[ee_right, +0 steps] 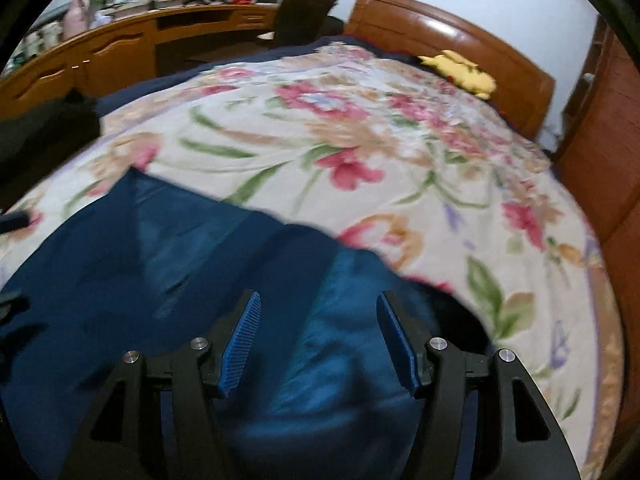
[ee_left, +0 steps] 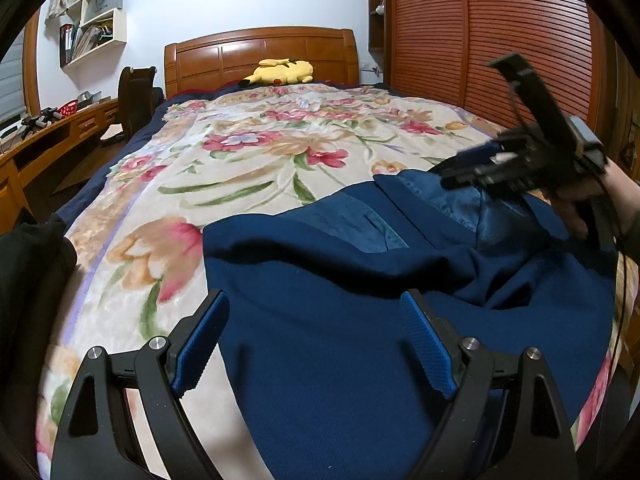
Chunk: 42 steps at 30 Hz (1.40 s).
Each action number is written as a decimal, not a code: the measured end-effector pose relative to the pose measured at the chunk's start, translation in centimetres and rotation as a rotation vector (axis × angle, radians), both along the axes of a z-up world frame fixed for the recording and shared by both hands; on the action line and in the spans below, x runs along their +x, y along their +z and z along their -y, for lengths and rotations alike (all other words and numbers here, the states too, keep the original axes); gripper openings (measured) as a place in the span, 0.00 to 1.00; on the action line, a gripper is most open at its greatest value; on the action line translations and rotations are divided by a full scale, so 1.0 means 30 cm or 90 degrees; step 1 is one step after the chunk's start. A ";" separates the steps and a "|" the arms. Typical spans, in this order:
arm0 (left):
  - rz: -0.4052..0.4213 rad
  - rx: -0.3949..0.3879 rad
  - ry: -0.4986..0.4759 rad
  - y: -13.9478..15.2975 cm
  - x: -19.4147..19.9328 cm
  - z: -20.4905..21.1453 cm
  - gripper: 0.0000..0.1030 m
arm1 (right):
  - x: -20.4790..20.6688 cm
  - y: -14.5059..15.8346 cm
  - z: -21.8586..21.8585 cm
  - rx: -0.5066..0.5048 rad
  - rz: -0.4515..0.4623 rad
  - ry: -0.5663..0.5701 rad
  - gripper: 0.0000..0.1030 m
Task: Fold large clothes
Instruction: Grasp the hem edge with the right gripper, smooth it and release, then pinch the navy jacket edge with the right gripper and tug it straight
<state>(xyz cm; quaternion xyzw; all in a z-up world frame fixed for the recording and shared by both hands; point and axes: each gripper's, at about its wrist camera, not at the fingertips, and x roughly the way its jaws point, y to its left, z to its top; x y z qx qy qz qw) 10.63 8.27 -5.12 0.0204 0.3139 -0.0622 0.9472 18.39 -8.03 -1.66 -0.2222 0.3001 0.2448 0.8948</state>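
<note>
— Left wrist view: where's the navy garment (ee_left: 360, 300)?
— Rumpled on the floral blanket (ee_left: 240, 152), at the end far from the yellow plush (ee_left: 282, 71).
— Left gripper (ee_left: 316, 344)?
— Spread wide above the garment, gripping nothing.
— Right gripper (ee_right: 320, 344)?
— Released too, over the garment's shiny lining, nothing between its fingers.

Two close wrist views angled down over the bed (ee_left: 248, 152), both toward the headboard (ee_right: 460, 36).
</note>
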 end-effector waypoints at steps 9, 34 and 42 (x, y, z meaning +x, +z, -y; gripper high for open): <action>-0.009 0.003 0.001 -0.011 -0.004 -0.002 0.85 | -0.158 -0.053 -0.073 0.044 -0.078 0.115 0.60; -0.011 0.004 -0.003 -0.015 -0.004 -0.004 0.85 | -0.017 0.004 -0.177 -0.088 0.070 0.091 0.00; -0.015 -0.004 -0.008 -0.020 0.003 -0.008 0.85 | 0.061 -0.009 -0.180 0.010 -0.037 0.107 0.15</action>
